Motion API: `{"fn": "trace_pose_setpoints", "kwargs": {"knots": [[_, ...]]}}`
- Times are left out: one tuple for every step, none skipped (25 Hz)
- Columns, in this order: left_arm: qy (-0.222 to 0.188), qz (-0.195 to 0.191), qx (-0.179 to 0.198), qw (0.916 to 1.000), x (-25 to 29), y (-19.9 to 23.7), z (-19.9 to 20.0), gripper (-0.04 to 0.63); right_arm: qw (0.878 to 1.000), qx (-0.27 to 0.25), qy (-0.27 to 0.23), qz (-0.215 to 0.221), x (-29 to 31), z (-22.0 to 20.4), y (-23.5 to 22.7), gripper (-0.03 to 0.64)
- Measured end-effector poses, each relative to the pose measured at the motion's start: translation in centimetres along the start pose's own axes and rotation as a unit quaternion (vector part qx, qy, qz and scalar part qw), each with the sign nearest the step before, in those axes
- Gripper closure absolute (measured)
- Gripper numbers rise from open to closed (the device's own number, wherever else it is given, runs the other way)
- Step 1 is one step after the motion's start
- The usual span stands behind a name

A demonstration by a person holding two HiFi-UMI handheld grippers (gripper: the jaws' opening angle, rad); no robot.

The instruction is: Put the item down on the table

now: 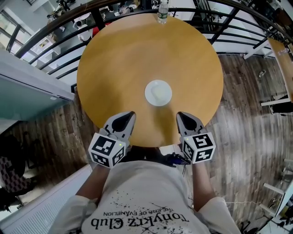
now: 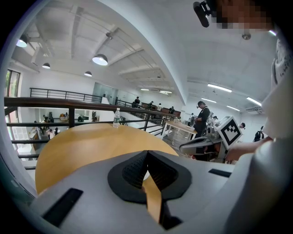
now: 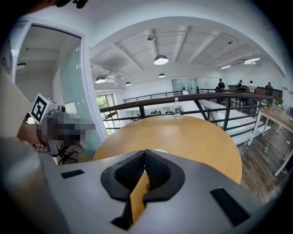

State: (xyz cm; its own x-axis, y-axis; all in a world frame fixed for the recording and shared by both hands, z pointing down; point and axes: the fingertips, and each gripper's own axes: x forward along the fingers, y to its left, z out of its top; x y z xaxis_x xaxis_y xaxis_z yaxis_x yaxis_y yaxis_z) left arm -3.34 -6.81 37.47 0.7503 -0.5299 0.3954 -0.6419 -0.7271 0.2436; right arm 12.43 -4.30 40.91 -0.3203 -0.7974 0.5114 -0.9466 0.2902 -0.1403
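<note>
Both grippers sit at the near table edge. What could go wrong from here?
The left gripper and right gripper are shut and empty; advancing like that could shove the white plate rather than grip it. The water bottle stands at the far rim of the table; a jolt might tip it off.

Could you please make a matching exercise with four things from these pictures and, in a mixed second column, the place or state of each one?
1. water bottle
2. white dish
3. left gripper
4. table

A. round, wood-coloured
B. near the table's middle
C. upright at the table's far edge
D. jaws shut, nothing between them

Pairs: 1-C, 2-B, 3-D, 4-A
</note>
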Motion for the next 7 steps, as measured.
{"fn": "trace_pose_setpoints", "kwargs": {"knots": [[0.001, -0.001, 0.0, 1.0, 0.01, 0.03, 0.01, 0.572, 1.0, 0.0, 0.001, -0.001, 0.02, -0.02, 0.0, 0.592], [0.001, -0.002, 0.0, 1.0, -0.01, 0.09, 0.04, 0.572, 1.0, 0.0, 0.002, -0.002, 0.04, -0.02, 0.03, 0.592], [0.002, -0.003, 0.0, 1.0, -0.06, 0.2, 0.07, 0.572, 1.0, 0.001, 0.002, -0.003, 0.07, 0.0, 0.11, 0.592], [0.003, -0.004, 0.001, 1.0, -0.14, 0.32, 0.07, 0.572, 1.0, 0.001, 0.003, -0.004, 0.11, -0.01, 0.22, 0.592], [0.004, -0.005, 0.001, 1.0, -0.23, 0.46, 0.03, 0.572, 1.0, 0.001, 0.003, -0.005, 0.17, -0.02, 0.35, 0.592], [0.005, -0.006, 0.002, 1.0, -0.34, 0.6, -0.03, 0.572, 1.0, 0.001, 0.004, -0.006, 0.23, -0.05, 0.5, 0.592], [0.006, -0.007, 0.002, 1.0, -0.45, 0.74, -0.1, 0.572, 1.0, 0.0, 0.004, -0.007, 0.29, -0.08, 0.66, 0.592]]}}
